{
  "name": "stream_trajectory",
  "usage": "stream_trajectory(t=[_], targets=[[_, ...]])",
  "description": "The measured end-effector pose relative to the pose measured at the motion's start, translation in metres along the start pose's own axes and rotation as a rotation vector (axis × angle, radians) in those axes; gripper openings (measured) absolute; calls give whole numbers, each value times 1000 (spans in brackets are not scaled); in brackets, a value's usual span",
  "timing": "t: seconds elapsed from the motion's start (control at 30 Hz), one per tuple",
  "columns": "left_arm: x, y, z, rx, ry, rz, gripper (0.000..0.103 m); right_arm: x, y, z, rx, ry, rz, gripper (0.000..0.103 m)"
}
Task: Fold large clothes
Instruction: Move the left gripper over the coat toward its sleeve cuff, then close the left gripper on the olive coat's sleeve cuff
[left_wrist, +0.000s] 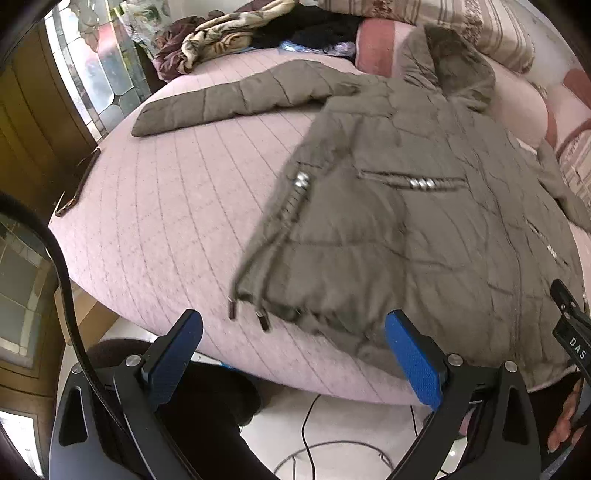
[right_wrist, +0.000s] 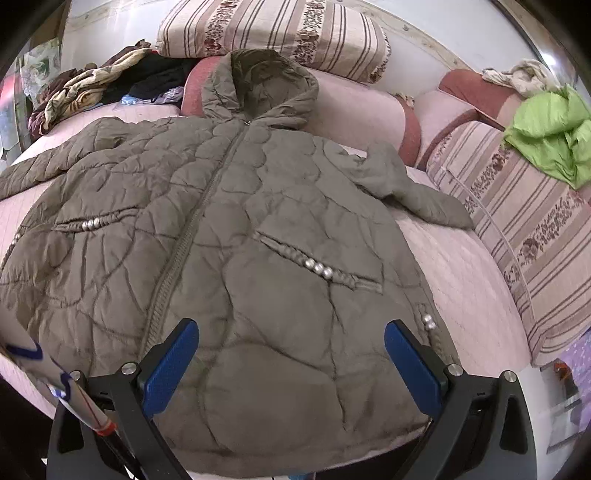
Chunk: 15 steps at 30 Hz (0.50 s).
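Observation:
An olive-brown quilted hooded coat (right_wrist: 258, 229) lies face up and spread flat on a pink quilted bed (left_wrist: 177, 206), zipper closed, hood toward the pillows. Its left sleeve (left_wrist: 229, 99) stretches out to the far left; its right sleeve (right_wrist: 410, 188) lies bent toward the cushions. The coat also shows in the left wrist view (left_wrist: 406, 229). My left gripper (left_wrist: 295, 343) is open and empty, just above the coat's bottom left hem corner at the bed's near edge. My right gripper (right_wrist: 291, 354) is open and empty above the bottom hem, right of the zipper.
Striped floral pillows (right_wrist: 280, 33) and pink bolsters (right_wrist: 365, 110) line the head and right side of the bed. A green garment (right_wrist: 554, 133) lies on a cushion at right. A pile of blankets and dark clothes (left_wrist: 229, 37) sits far left. Cables (left_wrist: 314, 443) run across the white floor.

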<state>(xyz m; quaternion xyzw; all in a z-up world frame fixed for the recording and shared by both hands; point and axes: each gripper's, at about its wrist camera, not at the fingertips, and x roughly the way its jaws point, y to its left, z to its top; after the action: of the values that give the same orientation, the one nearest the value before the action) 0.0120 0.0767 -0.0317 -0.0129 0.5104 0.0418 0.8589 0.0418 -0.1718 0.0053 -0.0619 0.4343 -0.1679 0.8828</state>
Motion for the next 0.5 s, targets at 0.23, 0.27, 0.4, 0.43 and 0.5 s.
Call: stream_trajectory(t=[0.23, 0.27, 0.4, 0.43, 0.5], targets=[[9, 27, 26, -42, -69, 67, 99, 7, 17, 12, -24, -1, 32, 102], [10, 32, 31, -52, -82, 85, 99, 8, 19, 14, -30, -1, 42, 102], [15, 57, 51, -113, -116, 148, 99, 12, 25, 17, -35, 2, 67, 101], [16, 62, 54, -122, -122, 160, 99, 13, 26, 19, -35, 3, 70, 100], [19, 72, 60, -138, -136, 193, 99, 16, 27, 22, -31, 6, 71, 100]])
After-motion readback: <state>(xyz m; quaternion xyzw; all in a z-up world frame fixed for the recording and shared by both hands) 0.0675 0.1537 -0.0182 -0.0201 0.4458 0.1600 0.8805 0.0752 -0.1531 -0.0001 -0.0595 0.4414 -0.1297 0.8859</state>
